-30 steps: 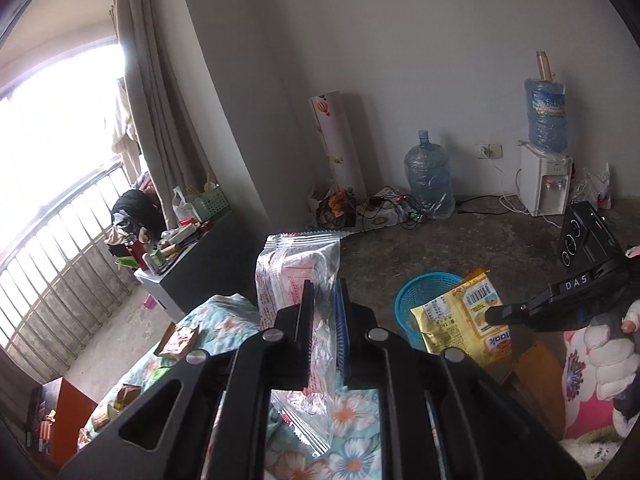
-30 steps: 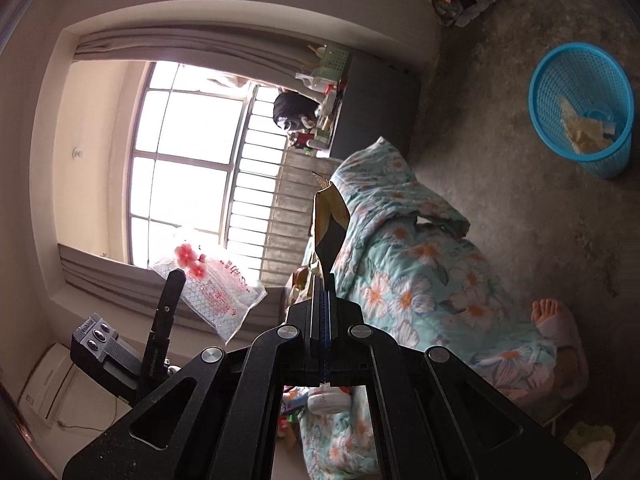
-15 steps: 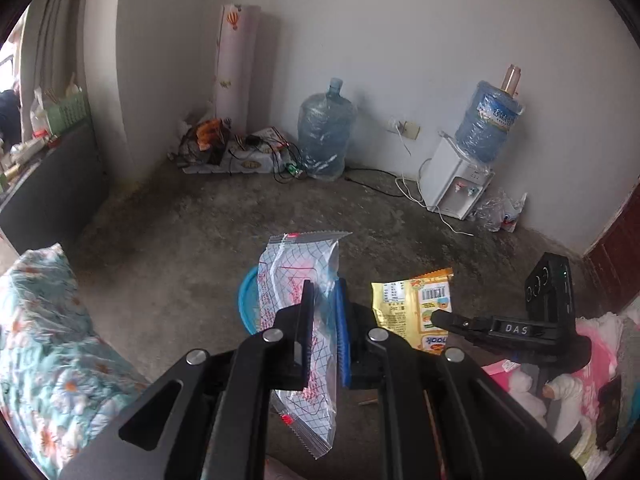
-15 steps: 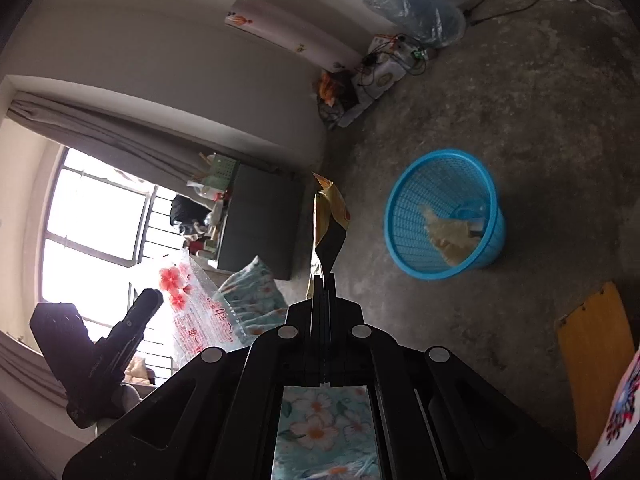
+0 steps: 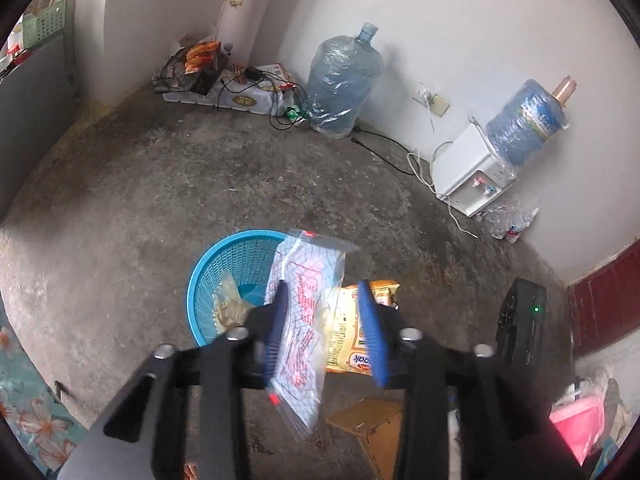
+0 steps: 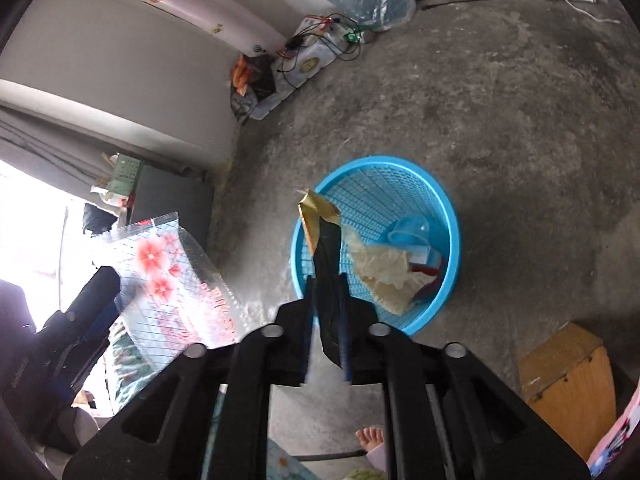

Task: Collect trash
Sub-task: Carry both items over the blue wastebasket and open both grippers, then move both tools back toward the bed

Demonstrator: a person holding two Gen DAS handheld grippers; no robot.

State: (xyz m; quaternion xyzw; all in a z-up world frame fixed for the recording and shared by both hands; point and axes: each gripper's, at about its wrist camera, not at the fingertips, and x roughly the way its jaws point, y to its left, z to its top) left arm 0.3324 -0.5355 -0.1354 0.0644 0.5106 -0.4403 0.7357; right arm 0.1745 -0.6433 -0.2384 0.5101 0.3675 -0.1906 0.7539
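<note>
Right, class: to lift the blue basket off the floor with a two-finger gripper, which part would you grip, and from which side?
Probably the rim of the basket, from straight above, one finger inside, one outside. It stands upright and open, and the rim is a thin solid band. Pick the far stretch, away from the trash heaped inside.

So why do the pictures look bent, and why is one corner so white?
Both views are fisheye: the floor bulges and black corners frame it. In the right wrist view the window is blown out white. In the left wrist view the left gripper and its clear wrapper look smeared with motion; the basket stays sharp.
</note>
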